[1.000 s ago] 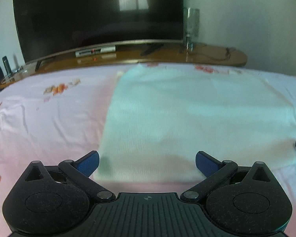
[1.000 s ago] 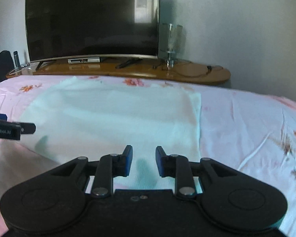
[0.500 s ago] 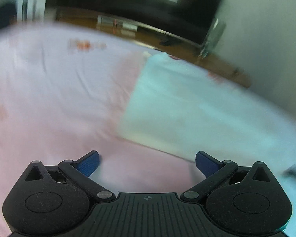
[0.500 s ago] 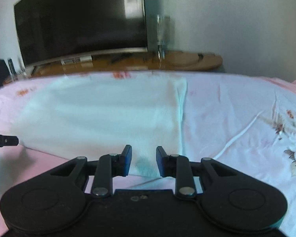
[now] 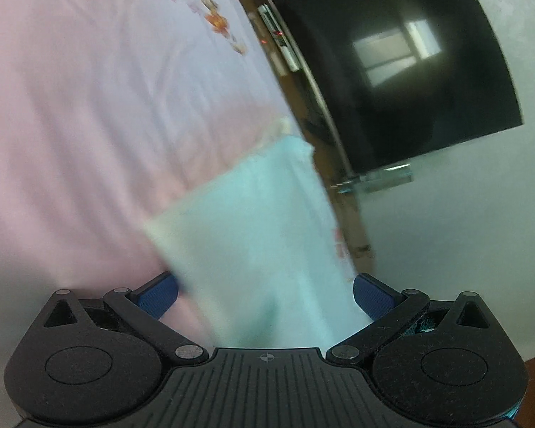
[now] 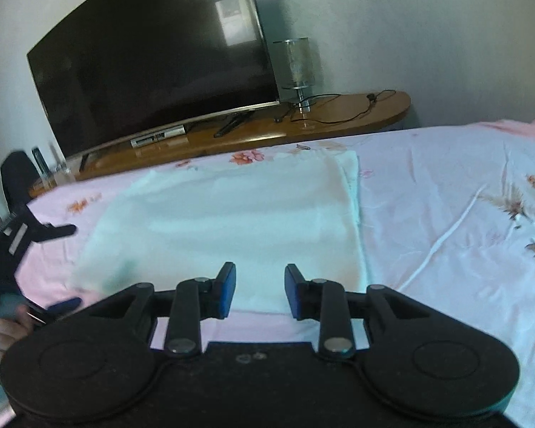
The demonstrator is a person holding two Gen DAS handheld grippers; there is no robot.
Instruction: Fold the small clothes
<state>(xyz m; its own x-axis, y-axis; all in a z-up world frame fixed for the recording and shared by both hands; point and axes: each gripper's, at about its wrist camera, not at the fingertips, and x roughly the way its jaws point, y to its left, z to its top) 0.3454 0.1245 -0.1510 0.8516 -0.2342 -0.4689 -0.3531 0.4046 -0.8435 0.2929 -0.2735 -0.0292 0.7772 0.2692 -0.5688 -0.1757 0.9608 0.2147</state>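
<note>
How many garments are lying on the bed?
1: a pale mint garment lies flat on the pink floral sheet, near the TV-side edge. Anything outside these views is unseen.

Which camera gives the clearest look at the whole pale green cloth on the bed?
The right wrist view: the cloth lies flat on the pink sheet, with all its edges visible. The left wrist view shows only a blurred, tilted part of the cloth, cut off behind the gripper.

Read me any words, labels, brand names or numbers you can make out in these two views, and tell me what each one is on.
None can be read.
Left gripper: a pale label strip on its frame, blurred, unreadable.
Set-top box under the TV: front markings too small to read.
Right gripper: no text visible.
Light cloth: no print or tag visible.
</note>
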